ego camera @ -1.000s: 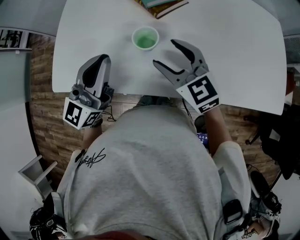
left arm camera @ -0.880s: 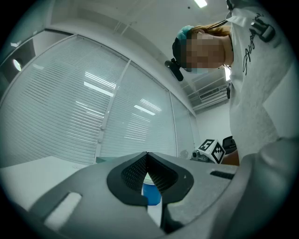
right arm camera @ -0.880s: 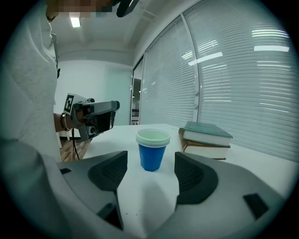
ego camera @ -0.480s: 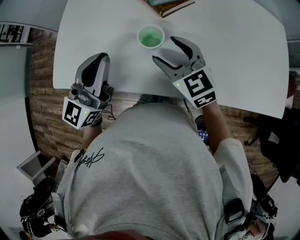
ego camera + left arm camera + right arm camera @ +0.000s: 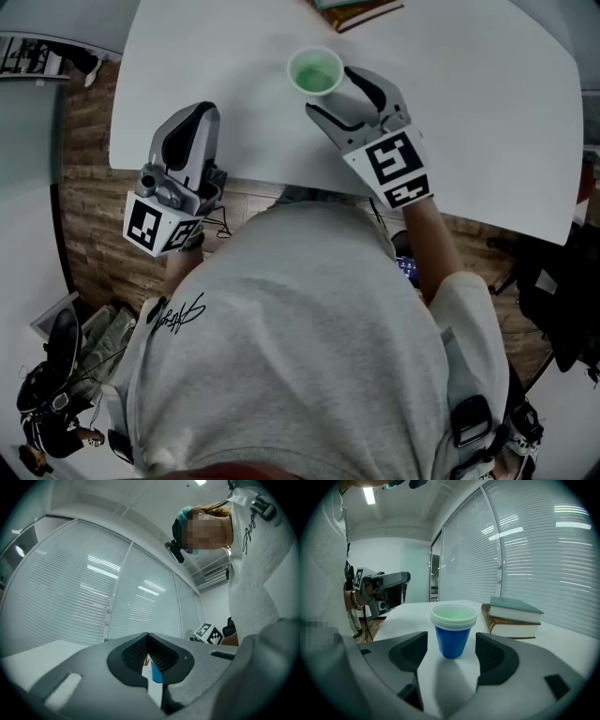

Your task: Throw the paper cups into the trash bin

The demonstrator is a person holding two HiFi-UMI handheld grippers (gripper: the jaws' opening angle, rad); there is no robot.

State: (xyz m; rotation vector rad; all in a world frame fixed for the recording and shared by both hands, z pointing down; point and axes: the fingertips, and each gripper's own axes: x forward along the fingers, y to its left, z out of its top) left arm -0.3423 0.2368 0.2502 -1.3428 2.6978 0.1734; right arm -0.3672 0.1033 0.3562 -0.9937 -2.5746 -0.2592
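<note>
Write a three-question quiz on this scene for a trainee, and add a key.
1. True or false: the right gripper is shut on the stacked paper cups.
2. What lies on the table beyond the cups in the right gripper view? A. a stack of books B. a plate C. a kettle
3. Fill in: the jaws of the left gripper are ____.

Key: 1. False; its jaws stand apart, one on each side of the cups. 2. A. 3. shut.
</note>
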